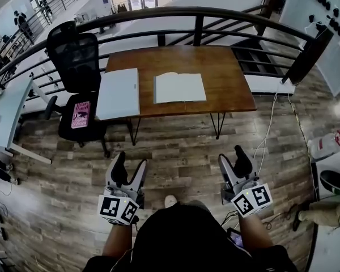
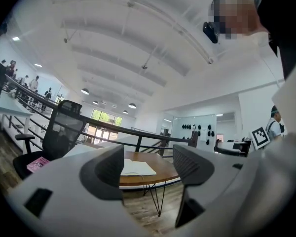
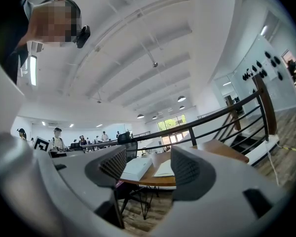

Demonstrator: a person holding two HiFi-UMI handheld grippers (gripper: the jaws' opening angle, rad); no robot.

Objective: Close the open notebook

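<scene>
Left tool (image 1: 131, 160) and right tool (image 1: 232, 155): wide, empty. Approach step; next, reach open notebook (image 1: 179, 88) on far worktop (image 1: 226, 67).

The left hand-held gripper (image 1: 130, 163) and the right hand-held gripper (image 1: 231, 155) are held level and side by side, well apart, and are pointed forward. The jaws of each are spread apart, and nothing is gripped between them. The left marker cube (image 1: 118, 208) and the right marker cube (image 1: 253, 199) are turned upward. The left forearm (image 1: 118, 241) and the right forearm (image 1: 255, 232) are kept close to the body.
</scene>
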